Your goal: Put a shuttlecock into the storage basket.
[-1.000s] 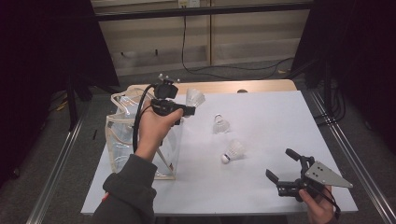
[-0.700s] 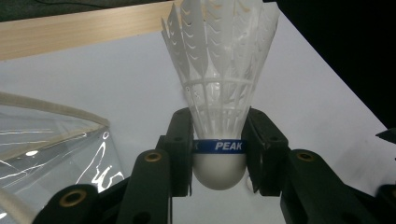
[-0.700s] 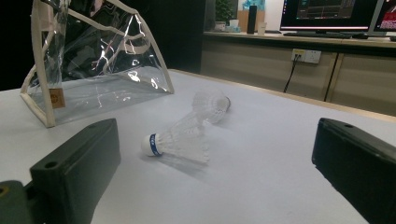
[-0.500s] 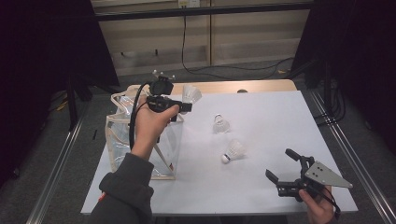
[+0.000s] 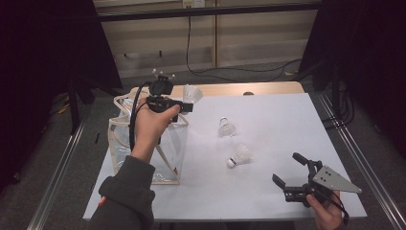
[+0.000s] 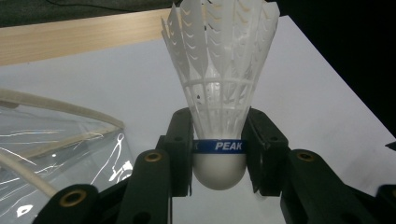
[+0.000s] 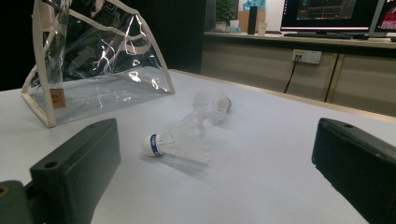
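- Surface (image 5: 268,191): the white rectangular surface carries everything; I judge the work in hand to be loading shuttlecocks into the bag, with one now in transit.
- Clear plastic bag with cream trim (image 5: 125,143): it stands open at the left edge of the surface, beneath my raised left hand. The next move, as I read it, calls for bringing the claw over the mouth and opening it.
- Left claw (image 6: 218,154): partly closed, its black jaws clamp the white feathered shuttlecock with the blue PEAK band (image 6: 219,93) on both sides of the cork base, skirt pointing away from the camera, held above the bag's far rim in the high view.
- Right claw (image 5: 292,171): open wide and gripping nothing, low at the near right of the surface.
- Two loose white shuttlecocks: one lying on its side (image 7: 180,140), the other beyond it (image 7: 212,103), near the middle of the surface, apart from either claw.
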Motion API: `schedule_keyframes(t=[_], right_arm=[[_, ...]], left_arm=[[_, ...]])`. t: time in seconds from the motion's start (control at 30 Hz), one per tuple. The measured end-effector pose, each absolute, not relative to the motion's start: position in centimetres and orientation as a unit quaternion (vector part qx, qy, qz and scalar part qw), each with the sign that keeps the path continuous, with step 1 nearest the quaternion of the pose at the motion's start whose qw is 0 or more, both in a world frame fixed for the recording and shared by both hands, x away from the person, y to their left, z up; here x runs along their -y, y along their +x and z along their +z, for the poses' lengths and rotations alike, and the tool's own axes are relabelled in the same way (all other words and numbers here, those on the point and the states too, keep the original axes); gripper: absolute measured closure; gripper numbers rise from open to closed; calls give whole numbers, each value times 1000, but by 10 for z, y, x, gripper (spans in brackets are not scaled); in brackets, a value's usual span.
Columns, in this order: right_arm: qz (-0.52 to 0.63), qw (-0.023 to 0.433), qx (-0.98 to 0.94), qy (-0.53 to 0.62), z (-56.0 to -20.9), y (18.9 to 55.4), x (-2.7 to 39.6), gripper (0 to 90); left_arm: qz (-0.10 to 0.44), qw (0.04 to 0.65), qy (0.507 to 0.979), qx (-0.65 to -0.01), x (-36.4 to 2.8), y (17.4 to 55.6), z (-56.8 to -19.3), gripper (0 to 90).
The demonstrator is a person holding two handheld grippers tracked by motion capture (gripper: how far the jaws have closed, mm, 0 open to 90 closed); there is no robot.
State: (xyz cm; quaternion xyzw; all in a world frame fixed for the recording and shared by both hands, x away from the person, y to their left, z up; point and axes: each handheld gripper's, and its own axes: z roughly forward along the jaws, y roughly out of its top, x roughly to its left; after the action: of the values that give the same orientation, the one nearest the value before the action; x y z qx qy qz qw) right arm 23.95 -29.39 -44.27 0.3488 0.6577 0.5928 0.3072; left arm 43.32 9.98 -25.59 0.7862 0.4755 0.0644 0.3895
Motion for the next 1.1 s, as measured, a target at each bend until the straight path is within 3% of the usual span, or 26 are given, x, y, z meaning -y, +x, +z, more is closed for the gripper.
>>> schedule_keyframes(t=[1.1], right_arm=[[594,307,-657,348,-443,239,294,9]], left_arm=[[78,384,778,-491,-117,441,-245,653]])
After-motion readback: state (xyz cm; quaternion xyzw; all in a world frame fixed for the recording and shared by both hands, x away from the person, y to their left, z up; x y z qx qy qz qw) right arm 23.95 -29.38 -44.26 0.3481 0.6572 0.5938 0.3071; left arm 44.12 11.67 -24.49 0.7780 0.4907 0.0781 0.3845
